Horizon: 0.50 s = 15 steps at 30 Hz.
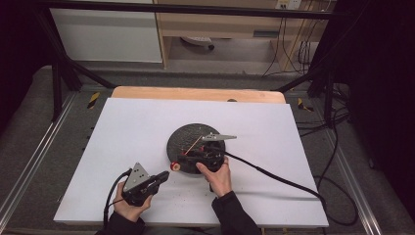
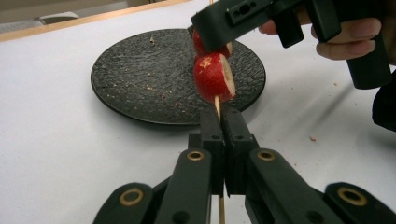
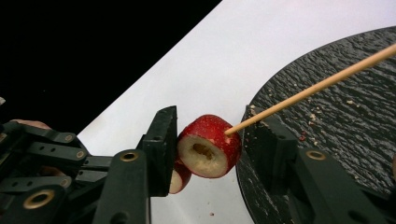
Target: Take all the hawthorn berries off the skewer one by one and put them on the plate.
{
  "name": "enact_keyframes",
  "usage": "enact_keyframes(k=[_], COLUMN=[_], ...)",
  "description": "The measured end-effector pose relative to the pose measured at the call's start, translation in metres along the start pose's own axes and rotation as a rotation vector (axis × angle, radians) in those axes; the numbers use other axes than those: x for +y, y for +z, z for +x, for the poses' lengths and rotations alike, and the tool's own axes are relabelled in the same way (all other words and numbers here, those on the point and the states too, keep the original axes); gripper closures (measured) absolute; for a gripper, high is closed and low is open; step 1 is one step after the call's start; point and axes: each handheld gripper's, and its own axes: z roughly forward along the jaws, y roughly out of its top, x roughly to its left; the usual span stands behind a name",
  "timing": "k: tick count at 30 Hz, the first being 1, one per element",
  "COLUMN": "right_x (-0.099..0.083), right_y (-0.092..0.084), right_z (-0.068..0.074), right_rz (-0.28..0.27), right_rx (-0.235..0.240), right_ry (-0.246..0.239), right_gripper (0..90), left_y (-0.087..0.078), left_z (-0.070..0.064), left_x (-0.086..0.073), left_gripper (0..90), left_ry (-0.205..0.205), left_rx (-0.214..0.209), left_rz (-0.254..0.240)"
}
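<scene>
**A:** What did the high view show?

**B:** My left tool (image 1: 163, 177) sat low near the front edge of the white tabletop (image 1: 127, 132), held in my left hand (image 1: 128, 208). My right tool (image 1: 188, 157) lay over the near rim of the round black plate (image 1: 186, 137), with my right hand (image 1: 218, 176) behind it. A red fruit piece (image 1: 174, 166) sat between the two tools, just off the plate's near edge, and a thin wooden skewer (image 1: 193, 145) slanted up from it across the plate.

**A:** And from the left tool's own camera?

**B:** My left tool (image 2: 226, 122) was pinched narrow on the skewer (image 2: 217, 106), its two jaws pressed together around the stick. Just beyond them one red fruit piece (image 2: 212, 77) sat on the skewer, pale cut face to the right. A second red piece (image 2: 201, 45) was right behind it, partly hidden by my right tool (image 2: 233, 21), which came in from the upper right. The plate (image 2: 140, 70) lay behind, sprinkled with crumbs.

**A:** The right tool's camera?

**B:** My right tool (image 3: 210, 135) stood wide, one jaw on each side of the fruit piece (image 3: 210, 144). The left jaw looked close against it; I couldn't tell whether the right one touched. The skewer (image 3: 317, 84) ran out of the fruit toward the upper right, above the plate (image 3: 345, 126). The second piece (image 3: 180, 179) peeked out below the first.
</scene>
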Motion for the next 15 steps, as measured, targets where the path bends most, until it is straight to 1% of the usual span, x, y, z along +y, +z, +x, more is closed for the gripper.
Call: enact_keyframes(k=[1,3,5,8,9,12,13,14,15], right_x=[-0.0006,-0.0015,-0.0023,-0.0035,-0.0032,-0.0018,-0.0011,-0.0001,0.0016], right_y=[0.0004,0.0012,0.0023,0.0038,0.0035,0.0021,0.0015,-0.0003,-0.0022], right_z=[0.0,-0.0001,-0.0002,-0.001,-0.001,-0.0012,-0.0008,-0.0007,-0.0007], right_rz=[0.003,0.005,0.009,0.017,0.019,0.023,0.013,0.005,-0.004], right_rx=[-0.004,-0.005,0.008,0.029,0.023,0.027,0.017,-0.014,-0.026], right_ry=[0.004,0.01,0.024,0.037,0.034,0.032,0.029,0.013,0.008], right_gripper=[52.3,51.6,52.0,58.4,59.0,59.3,59.3,59.3,59.3], left_y=[-0.0002,0.0,0.0002,0.0004,0.0003,0.0001,0.0,0.0,-0.0003], left_z=[0.0,-0.0002,-0.0003,-0.0002,-0.0001,-0.0007,-0.0008,-0.0006,-0.0004], left_x=[0.0001,-0.0001,-0.0001,-0.0005,-0.0004,0.0004,0.0002,-0.0005,-0.0006], left_gripper=[88.4,88.4,88.4,88.4,88.4,88.4,88.4,88.4,88.4], left_ry=[0.001,0.001,0.001,0.002,0.001,0.003,0.005,0.001,-0.001], left_rx=[0.0,0.003,0.002,0.0,-0.002,-0.001,0.002,0.0,-0.002], left_rz=[0.0,-0.002,0.0,0.001,0.001,-0.001,0.001,-0.001,-0.001])
